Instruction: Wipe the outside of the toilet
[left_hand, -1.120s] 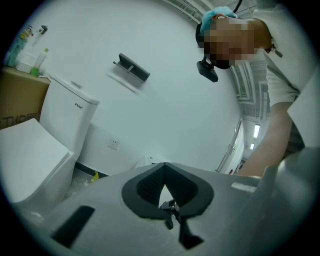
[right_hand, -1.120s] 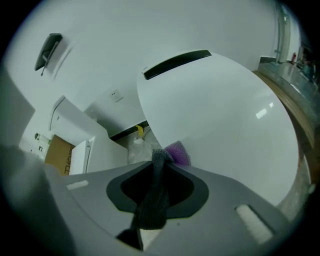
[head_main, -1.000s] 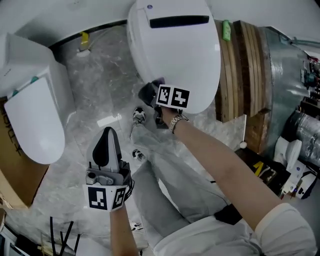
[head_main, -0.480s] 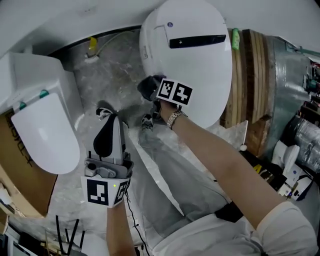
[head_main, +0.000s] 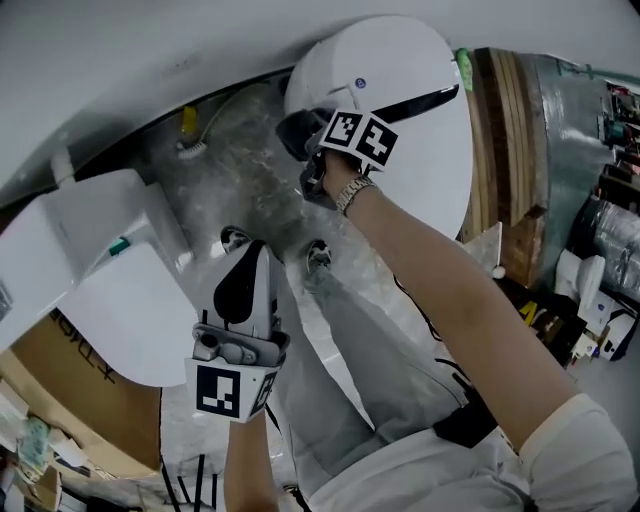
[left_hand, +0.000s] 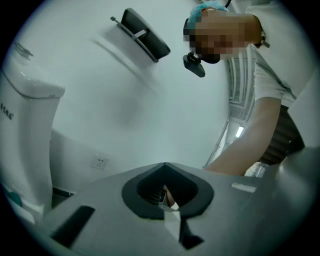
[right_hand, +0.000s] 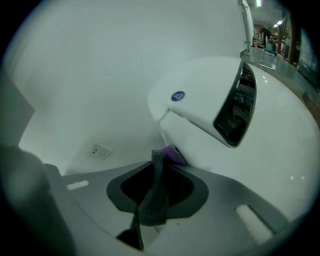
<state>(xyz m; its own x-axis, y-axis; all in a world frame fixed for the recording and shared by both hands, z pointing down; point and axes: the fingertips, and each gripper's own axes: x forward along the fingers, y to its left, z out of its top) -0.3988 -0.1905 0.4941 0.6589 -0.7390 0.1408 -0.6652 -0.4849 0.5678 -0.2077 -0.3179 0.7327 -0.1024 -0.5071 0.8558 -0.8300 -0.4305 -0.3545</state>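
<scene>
A white toilet (head_main: 400, 80) with its lid down stands at the top of the head view. My right gripper (head_main: 300, 135) presses a dark grey cloth (head_main: 292, 128) against the toilet's left side, near the back. In the right gripper view the grey cloth (right_hand: 155, 200), with a purple part at its tip, hangs from the shut jaws next to the toilet (right_hand: 250, 150). My left gripper (head_main: 254, 250) hangs low over the floor, away from the toilet, shut with nothing in it. It points up at the wall in the left gripper view.
A second white toilet (head_main: 110, 290) stands at the left, with a cardboard box (head_main: 80, 400) below it. Wooden planks (head_main: 505, 130) lean right of the toilet. A hose and yellow fitting (head_main: 188, 125) sit by the wall. The person's legs and shoes (head_main: 318, 258) are on the marble floor.
My right gripper has slid the cloth along the toilet's left side toward its back. The left gripper has stayed low and shut while the view shifted.
</scene>
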